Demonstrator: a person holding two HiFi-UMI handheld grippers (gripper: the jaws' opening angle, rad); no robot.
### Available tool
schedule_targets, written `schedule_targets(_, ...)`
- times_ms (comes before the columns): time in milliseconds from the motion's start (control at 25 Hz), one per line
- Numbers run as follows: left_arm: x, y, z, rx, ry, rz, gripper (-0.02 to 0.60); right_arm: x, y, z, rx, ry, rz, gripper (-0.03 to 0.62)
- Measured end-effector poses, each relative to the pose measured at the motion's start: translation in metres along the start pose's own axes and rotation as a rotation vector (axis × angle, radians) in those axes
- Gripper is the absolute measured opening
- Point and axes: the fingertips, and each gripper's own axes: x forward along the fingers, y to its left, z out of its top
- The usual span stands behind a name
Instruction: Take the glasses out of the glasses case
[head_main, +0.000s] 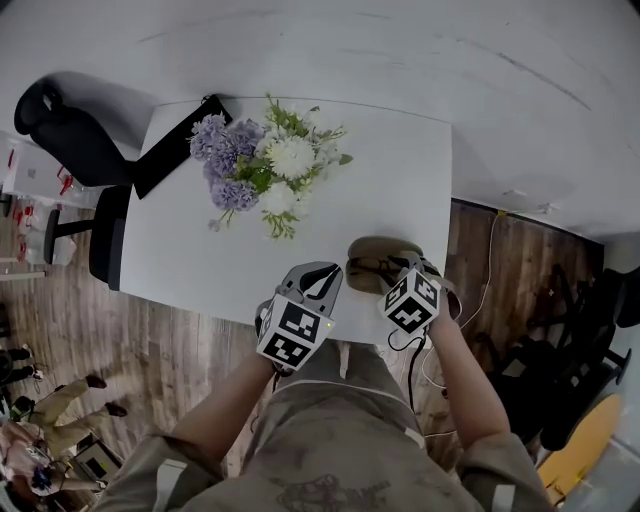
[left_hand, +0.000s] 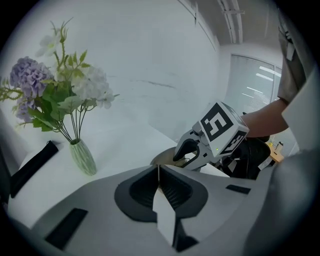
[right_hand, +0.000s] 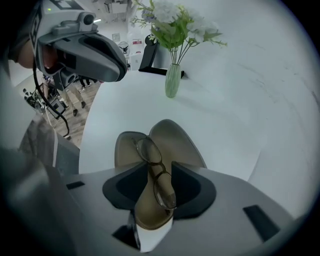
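An olive glasses case (head_main: 372, 255) lies open near the front right of the white table (head_main: 400, 180). In the right gripper view its two halves (right_hand: 175, 140) spread out just beyond the jaws. Thin-framed glasses (right_hand: 146, 149) run lengthwise between the jaws, and my right gripper (right_hand: 157, 171) is shut on them over the case. The left gripper view shows the right gripper (left_hand: 186, 155) reaching down onto the case (left_hand: 162, 159). My left gripper (head_main: 322, 280) hovers to the left of the case, shut with nothing in it (left_hand: 159, 172).
A pale green vase (right_hand: 172, 80) of white and purple flowers (head_main: 265, 165) stands mid-table. A black flat object (head_main: 180, 145) lies at the table's far left corner. A black chair (head_main: 70, 140) stands left of the table, over wooden floor.
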Motion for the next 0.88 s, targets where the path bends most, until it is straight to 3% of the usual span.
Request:
schedule_targets(200, 0.006, 0.004, -0.008, -0.018, 0.025, 0.014, 0.025, 0.003, 0.002, 0.002, -0.082, 0.023, 0.031, 0.143)
schedule_targets(400, 0.011, 0.003, -0.009, -0.027, 0.029, 0.022, 0.023, 0.012, 0.012, -0.012, -0.190, 0.105, 0.063, 0.164)
schedule_targets(600, 0.013, 0.000, -0.010, -0.031, 0.031, 0.027, 0.024, 0.022, 0.008, -0.014, -0.221, 0.079, -0.013, 0.162)
schedule_targets(720, 0.013, -0.002, -0.014, -0.034, 0.037, 0.034, 0.025, 0.024, 0.004, -0.008, -0.306, 0.050, -0.088, 0.085)
schedule_targets(880, 0.010, -0.005, -0.020, -0.036, 0.045, 0.042, 0.025, 0.021, 0.005, -0.005, -0.298, 0.028, -0.096, 0.074)
